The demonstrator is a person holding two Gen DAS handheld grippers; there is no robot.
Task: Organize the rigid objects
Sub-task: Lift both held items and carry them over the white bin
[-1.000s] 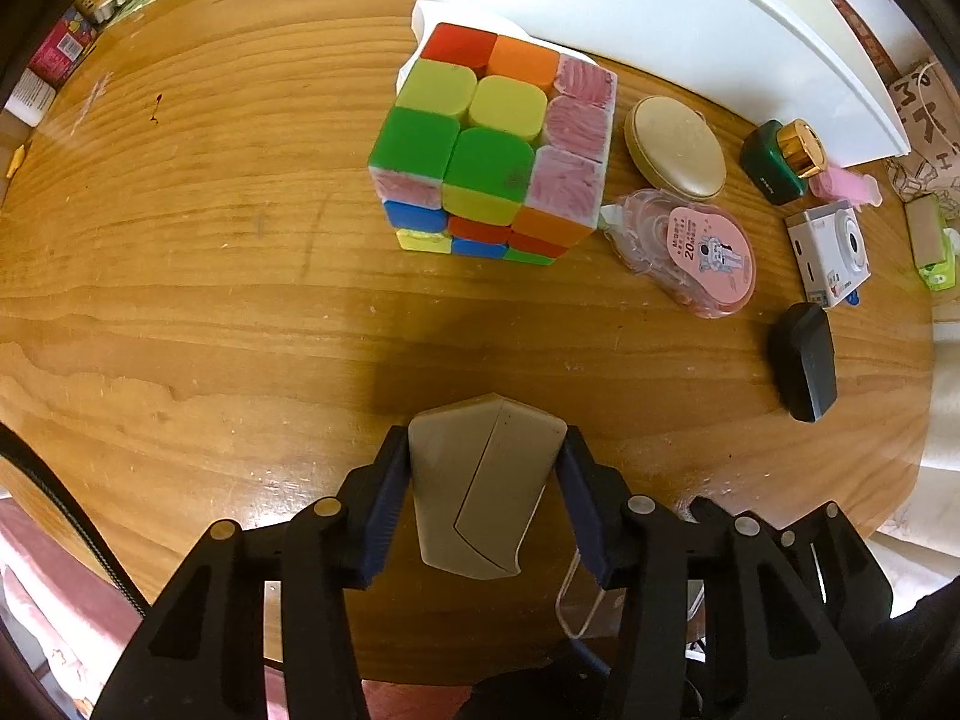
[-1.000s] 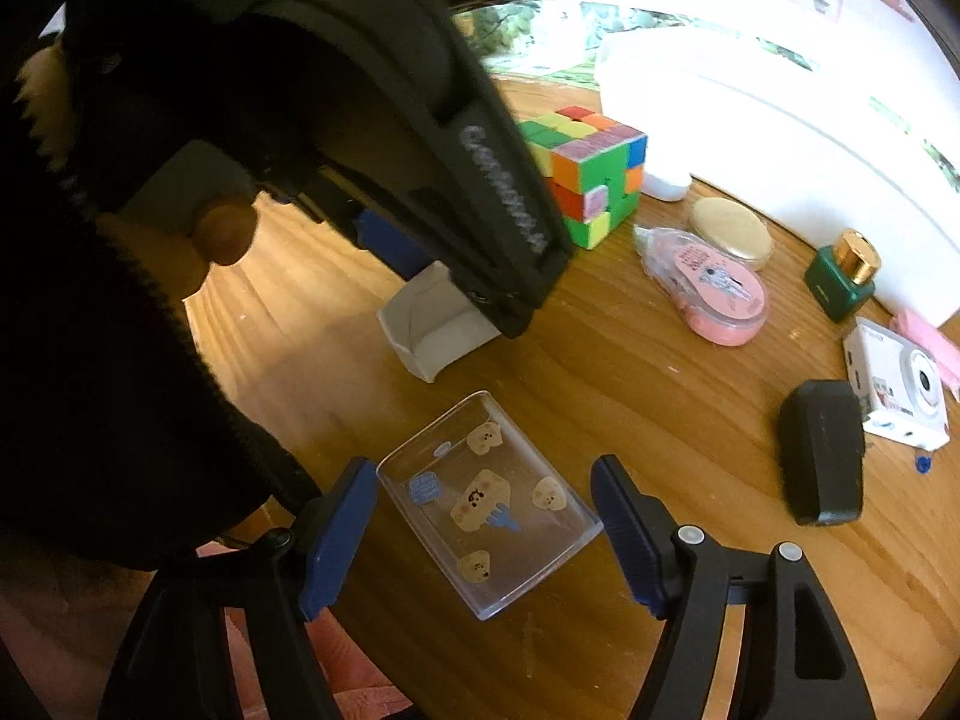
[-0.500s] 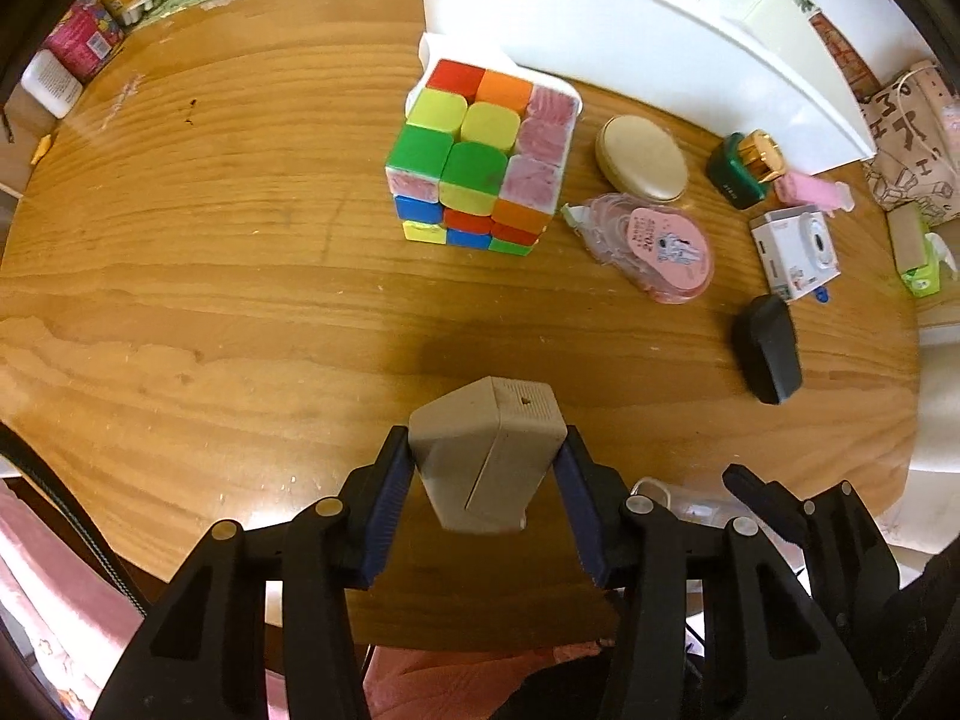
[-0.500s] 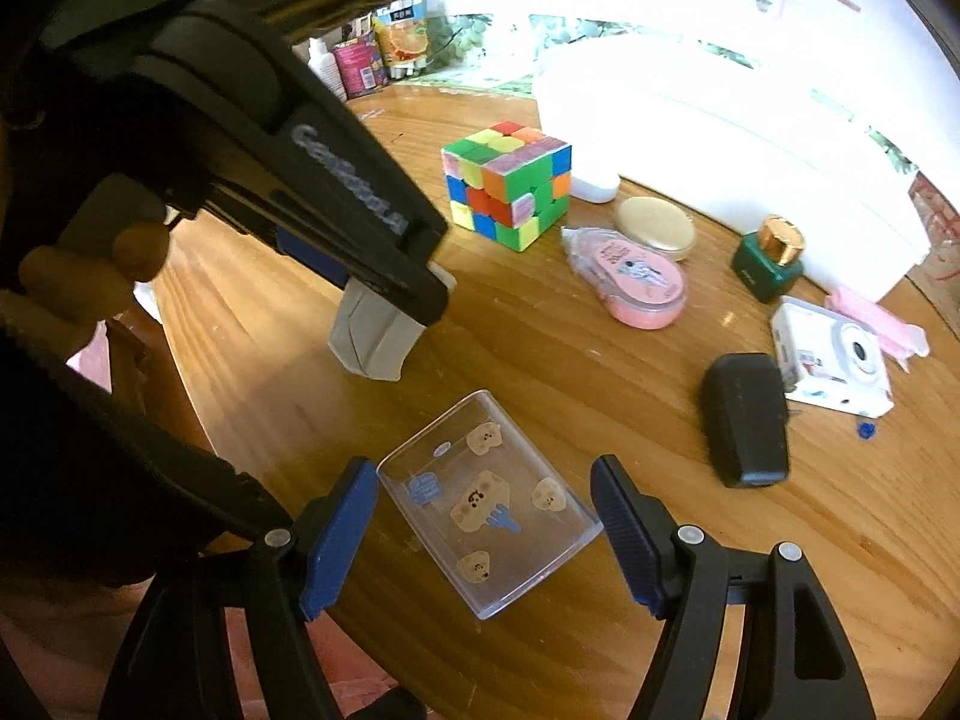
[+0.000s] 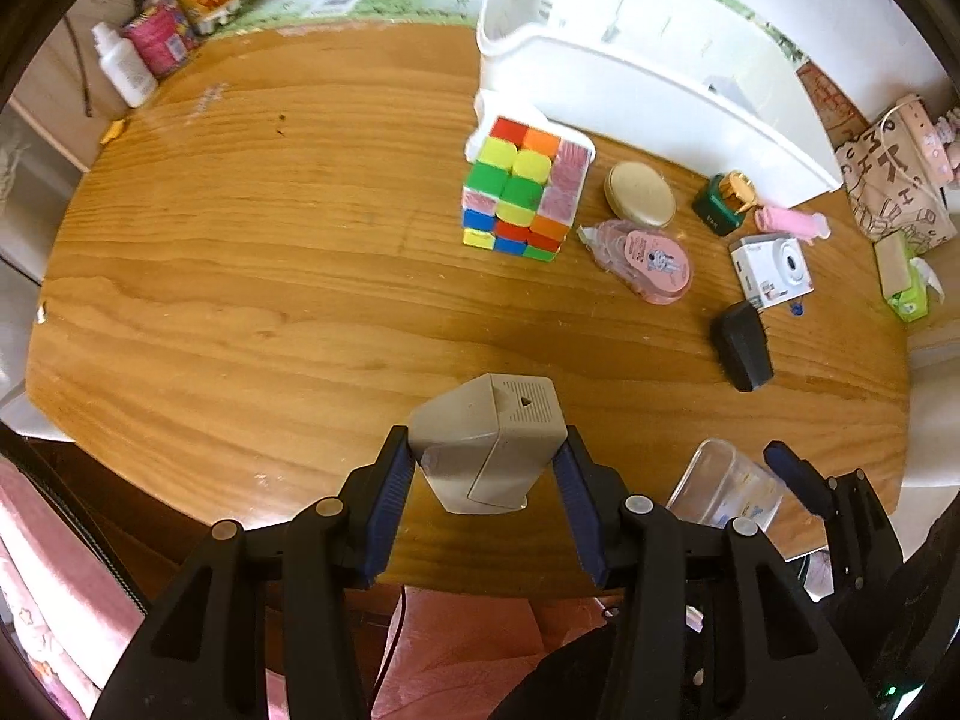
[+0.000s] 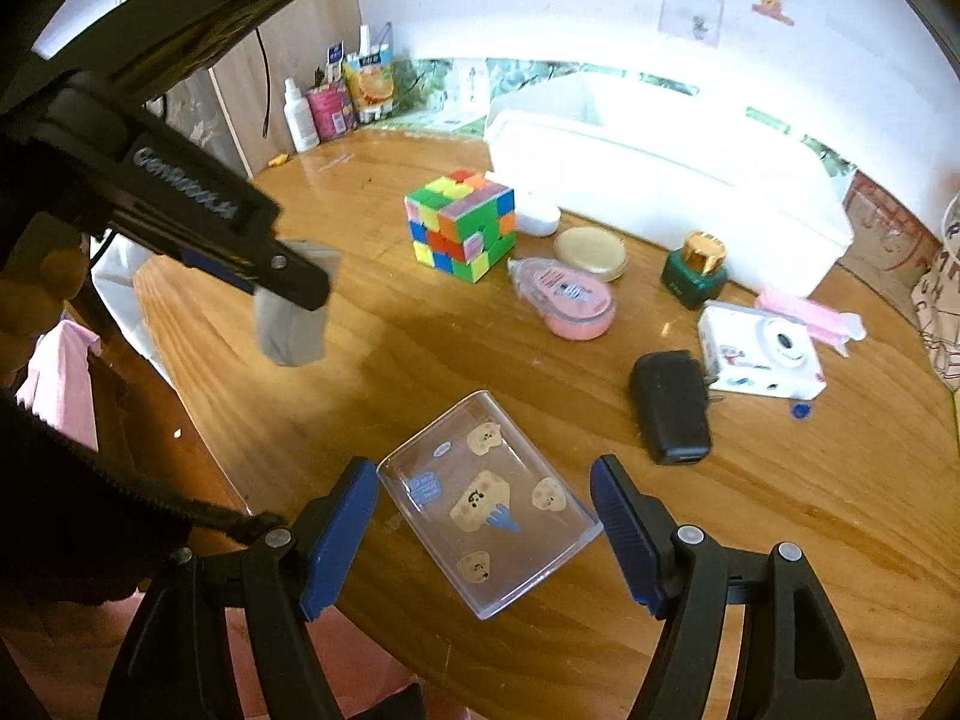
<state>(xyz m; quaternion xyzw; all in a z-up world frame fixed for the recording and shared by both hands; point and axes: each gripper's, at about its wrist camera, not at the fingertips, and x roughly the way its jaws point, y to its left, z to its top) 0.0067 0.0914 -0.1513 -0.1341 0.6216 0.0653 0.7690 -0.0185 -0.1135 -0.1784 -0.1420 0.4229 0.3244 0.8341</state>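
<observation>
My left gripper [image 5: 489, 462] is shut on a beige-grey plastic block [image 5: 489, 444] and holds it lifted above the near edge of the wooden table [image 5: 270, 276]. The right wrist view shows the same block [image 6: 291, 324] hanging from that gripper [image 6: 294, 282] at the left. My right gripper [image 6: 486, 498] is shut on a clear plastic box with cheese stickers [image 6: 489, 498], gripped diagonally by its corners, off the tabletop. A colourful puzzle cube [image 5: 522, 192] stands further back, in front of a long white bin [image 5: 660, 78].
Right of the cube lie a tan round case [image 5: 639, 195], a pink tape dispenser [image 5: 651, 258], a green bottle with gold cap [image 5: 723, 204], a white toy camera [image 5: 774, 267] and a black adapter [image 5: 741, 345]. Bottles and cartons [image 5: 150, 42] stand at the far left.
Both grippers have risen and pulled back from the table, each carrying its object. The beige block has tipped in the left jaws, showing its vented end.
</observation>
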